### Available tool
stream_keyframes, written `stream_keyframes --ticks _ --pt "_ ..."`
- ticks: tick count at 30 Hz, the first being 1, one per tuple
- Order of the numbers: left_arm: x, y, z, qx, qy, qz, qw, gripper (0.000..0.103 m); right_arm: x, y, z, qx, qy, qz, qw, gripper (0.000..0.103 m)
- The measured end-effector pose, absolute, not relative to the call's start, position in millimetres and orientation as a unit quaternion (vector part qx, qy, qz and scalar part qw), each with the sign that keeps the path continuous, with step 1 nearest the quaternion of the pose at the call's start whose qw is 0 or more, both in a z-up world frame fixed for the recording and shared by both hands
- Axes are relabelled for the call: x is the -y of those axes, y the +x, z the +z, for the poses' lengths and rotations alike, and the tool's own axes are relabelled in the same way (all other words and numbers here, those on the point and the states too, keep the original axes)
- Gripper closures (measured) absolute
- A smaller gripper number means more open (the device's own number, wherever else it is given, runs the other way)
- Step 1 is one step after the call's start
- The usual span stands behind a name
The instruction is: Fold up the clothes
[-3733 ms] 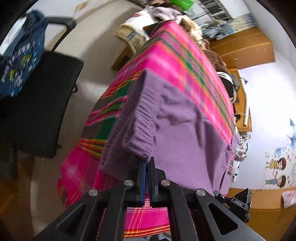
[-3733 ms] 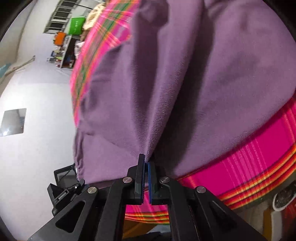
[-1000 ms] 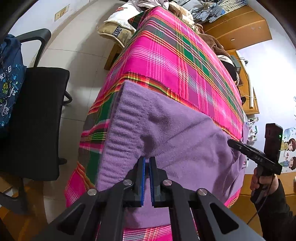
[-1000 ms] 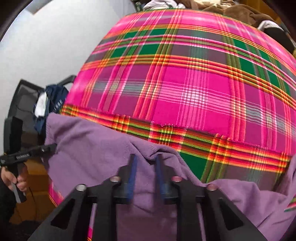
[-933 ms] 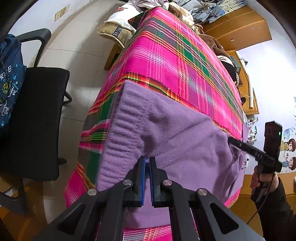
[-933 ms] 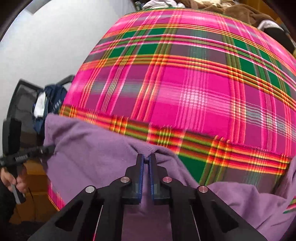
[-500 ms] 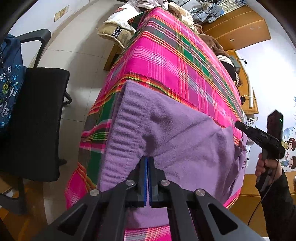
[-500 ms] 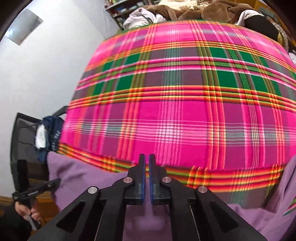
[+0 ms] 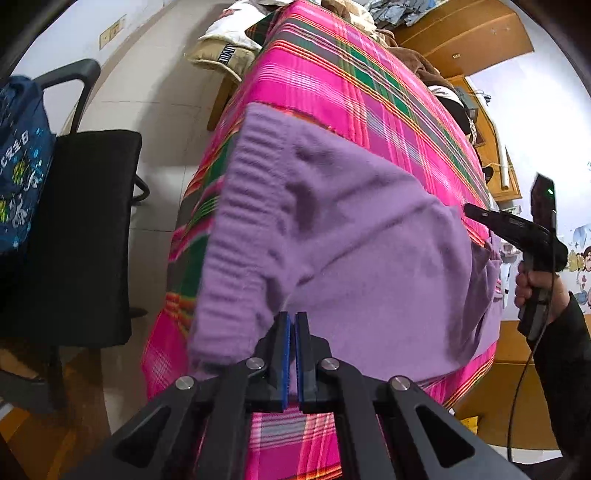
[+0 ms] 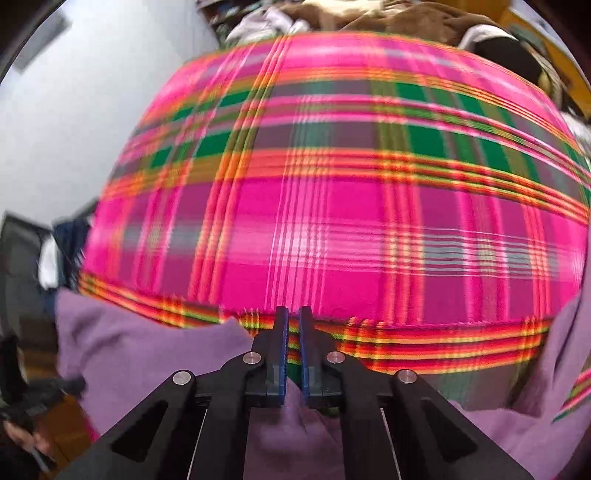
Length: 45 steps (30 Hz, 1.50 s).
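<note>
Two grippers are working on one purple sweater (image 9: 354, 236), which is lying across the near end of a bed covered by a pink plaid sheet (image 9: 362, 96), its ribbed hem (image 9: 229, 236) hanging over the bed's left edge.

Compared with a second ago, the sweater's near left corner is now bunching and lifting toward the left gripper (image 9: 291, 321), and the flat surface it showed then is rumpling into folds. The left gripper's jaws, slightly parted then, are now pressed together on that lifted fabric. The right gripper (image 10: 291, 317) is now looking mostly at bare plaid, where before purple cloth filled the space ahead of its tips; its jaws are closing, with a fold of sweater (image 10: 291, 417) sitting low between the pads.

Both grippers are pointing steeply down at the bed. In the left view, the right gripper (image 9: 476, 214) is reaching in level from the right edge, a hand (image 9: 535, 284) in a dark sleeve wrapping its handle.

Only the left view is showing a black office chair (image 9: 77, 229), a blue bag (image 9: 22, 166) and the floor beside the bed. Only the right view is showing the piled clothes (image 10: 369, 18) at the bed's far end, and it is blurred.
</note>
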<state>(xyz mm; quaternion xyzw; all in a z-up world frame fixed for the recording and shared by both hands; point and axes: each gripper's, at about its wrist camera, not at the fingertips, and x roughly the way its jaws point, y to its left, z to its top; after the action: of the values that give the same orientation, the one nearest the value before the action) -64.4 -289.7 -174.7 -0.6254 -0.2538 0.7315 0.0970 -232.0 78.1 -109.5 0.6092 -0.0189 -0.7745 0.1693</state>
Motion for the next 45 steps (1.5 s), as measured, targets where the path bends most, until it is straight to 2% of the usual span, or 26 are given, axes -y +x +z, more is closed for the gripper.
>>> stream_keyframes --ticks 2,4,6,15,19,23,26,33,35,36,45 --pt "292 -62 -172 0.254 -0.624 0.733 0.096 0.101 -86 -220 -96 0.036 0.6 -0.78 0.174 0.095" --pt "293 -60 -169 0.254 -0.62 0.736 0.094 0.101 -94 -199 -87 0.038 0.592 -0.785 0.177 0.087" --pt "295 -56 -167 0.254 -0.617 0.739 0.092 0.101 -105 -174 -83 0.038 0.589 -0.789 0.17 0.084" --pt "292 -51 -158 0.231 -0.622 0.742 0.095 0.101 -172 -79 -109 0.108 0.626 -0.77 0.051 0.084" --pt "289 -51 -157 0.219 -0.627 0.742 0.094 0.101 -189 -52 -117 0.176 0.621 -0.764 0.01 0.074" --pt "281 -53 -161 0.204 -0.633 0.74 0.098 0.101 -196 -45 -133 0.245 0.625 -0.741 0.012 0.074" --pt "275 -53 -161 0.196 -0.637 0.739 0.1 0.101 -193 -46 -137 0.267 0.618 -0.739 0.019 0.072" --pt "257 -54 -154 0.164 -0.634 0.746 0.119 0.101 -193 -46 -134 0.3 0.612 -0.731 0.019 0.072" --pt "249 -52 -159 0.153 -0.638 0.744 0.124 0.101 -193 -49 -134 0.292 0.62 -0.728 0.019 0.082" --pt "248 -51 -162 0.15 -0.641 0.742 0.125 0.101 -188 -50 -136 0.282 0.624 -0.729 0.016 0.097" --pt "260 -41 -167 0.157 -0.64 0.741 0.128 0.101 -179 -32 -142 0.278 0.619 -0.734 0.012 0.099"
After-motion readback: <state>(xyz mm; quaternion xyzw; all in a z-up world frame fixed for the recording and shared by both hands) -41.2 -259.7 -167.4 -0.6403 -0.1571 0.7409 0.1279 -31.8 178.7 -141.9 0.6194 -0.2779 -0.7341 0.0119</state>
